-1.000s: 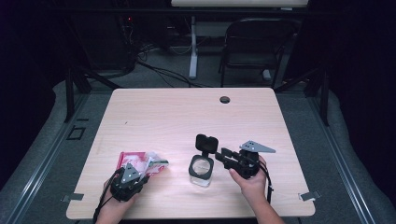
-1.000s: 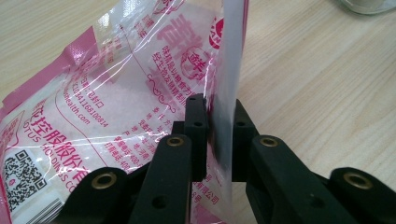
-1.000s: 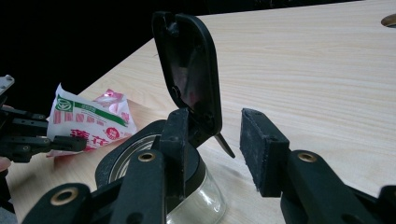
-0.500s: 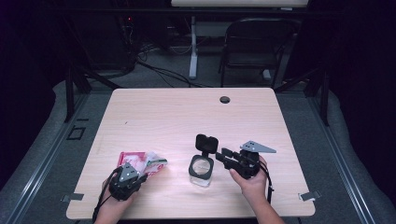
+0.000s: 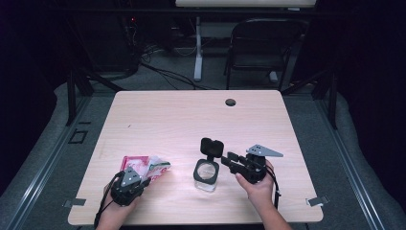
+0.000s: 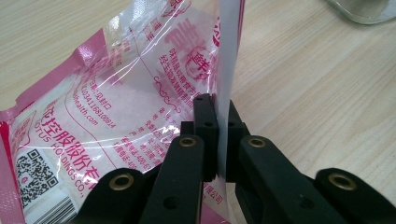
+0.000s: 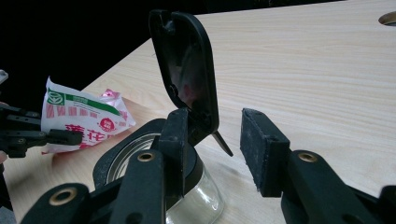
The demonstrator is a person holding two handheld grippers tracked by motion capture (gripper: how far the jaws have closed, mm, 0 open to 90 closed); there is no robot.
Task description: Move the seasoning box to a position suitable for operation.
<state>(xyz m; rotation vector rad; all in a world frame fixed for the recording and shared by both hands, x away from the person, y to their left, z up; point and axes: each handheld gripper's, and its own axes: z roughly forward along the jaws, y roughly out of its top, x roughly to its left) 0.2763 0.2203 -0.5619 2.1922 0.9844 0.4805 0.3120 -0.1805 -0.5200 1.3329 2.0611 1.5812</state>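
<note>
A pink and white printed bag [image 5: 149, 166] lies on the table's near left part, and my left gripper [image 5: 142, 176] is shut on it. In the left gripper view the jaws [image 6: 218, 108] pinch the bag's white edge, the bag [image 6: 116, 93] spreading to their left. A glass jar [image 5: 206, 174] with a black rim stands near the middle front, its black flip lid [image 5: 212, 146] raised. My right gripper [image 5: 229, 159] stands open just right of the jar. In the right gripper view its jaws [image 7: 215, 127] flank the lid's hinge side; the left finger hides part of the jar [image 7: 198, 203], and the lid [image 7: 187, 65] rises behind.
The light wooden table [image 5: 191, 115] has a round cable hole [image 5: 231, 102] near its far edge. A dark chair [image 5: 261, 48] and cables on the floor stand beyond the table. The bag [image 7: 79, 116] and my left gripper [image 7: 70, 137] show at the left of the right gripper view.
</note>
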